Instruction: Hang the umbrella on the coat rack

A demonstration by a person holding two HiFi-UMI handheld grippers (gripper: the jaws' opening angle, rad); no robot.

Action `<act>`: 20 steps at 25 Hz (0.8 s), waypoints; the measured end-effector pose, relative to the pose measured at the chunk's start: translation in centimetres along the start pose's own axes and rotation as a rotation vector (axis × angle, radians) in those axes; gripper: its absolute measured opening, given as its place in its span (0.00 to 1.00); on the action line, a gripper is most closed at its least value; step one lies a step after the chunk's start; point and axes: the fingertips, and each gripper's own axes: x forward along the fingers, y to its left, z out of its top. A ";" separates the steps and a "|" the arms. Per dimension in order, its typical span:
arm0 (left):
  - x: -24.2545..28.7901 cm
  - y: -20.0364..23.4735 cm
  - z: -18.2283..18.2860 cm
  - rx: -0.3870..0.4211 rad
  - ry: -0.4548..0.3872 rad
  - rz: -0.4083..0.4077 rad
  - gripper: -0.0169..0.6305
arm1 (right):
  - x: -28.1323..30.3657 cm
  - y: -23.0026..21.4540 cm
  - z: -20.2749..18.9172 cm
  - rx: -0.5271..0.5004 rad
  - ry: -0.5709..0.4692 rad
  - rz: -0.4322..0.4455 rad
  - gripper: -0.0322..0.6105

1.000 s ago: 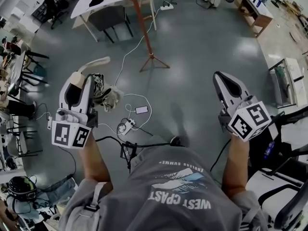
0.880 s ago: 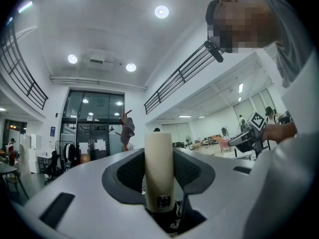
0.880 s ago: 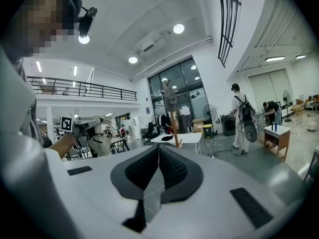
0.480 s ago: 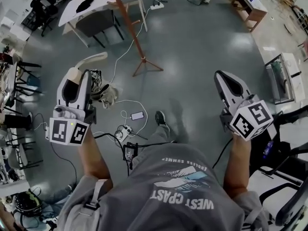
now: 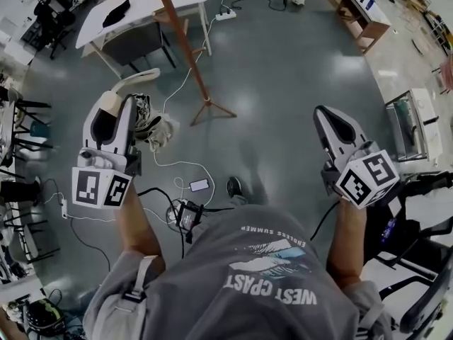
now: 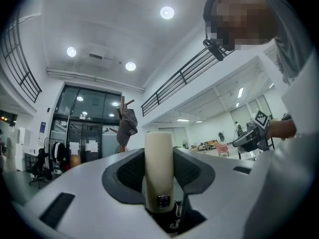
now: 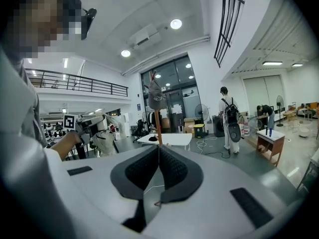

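Observation:
My left gripper (image 5: 113, 112) is shut on the umbrella's cream handle (image 6: 158, 156), which stands up between the jaws. The handle's curved end (image 5: 138, 78) pokes past the jaws in the head view, and the folded patterned canopy (image 5: 152, 127) hangs to the gripper's right. The brown coat rack (image 5: 182, 44) stands ahead on the grey floor, its tripod foot (image 5: 211, 107) just beyond the umbrella. A grey cap (image 6: 125, 127) hangs on the rack's top pegs. My right gripper (image 5: 327, 113) is shut with nothing in it, held off to the right, apart from the rack.
A white table (image 5: 159, 2) with a chair stands behind the rack. Cables, a power strip (image 5: 185, 214) and a phone (image 5: 199, 185) lie on the floor near my feet. A wooden desk (image 5: 362, 16) is at the far right. A person with a backpack (image 7: 229, 117) stands further off.
The rack's foot and the floor items have slid down and left in the head view as the person walks toward the rack. Both grippers keep their pose and grip.

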 end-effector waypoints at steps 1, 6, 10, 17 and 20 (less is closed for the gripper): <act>0.6 0.7 -0.2 -0.001 -0.002 0.000 0.28 | 0.8 -0.2 0.2 0.001 0.002 -0.004 0.10; 3.3 3.6 -1.4 -0.014 -0.009 -0.005 0.28 | 4.5 -0.9 0.8 0.002 0.000 -0.016 0.10; 4.6 5.4 -1.9 -0.018 -0.019 0.000 0.28 | 6.8 -0.6 1.0 0.000 0.006 -0.005 0.10; 6.5 8.4 -2.6 -0.035 -0.009 0.040 0.28 | 10.3 -1.3 1.7 0.001 0.046 0.033 0.10; 7.6 9.1 -2.7 -0.025 -0.002 0.062 0.28 | 11.8 -2.6 2.0 -0.005 0.054 0.048 0.10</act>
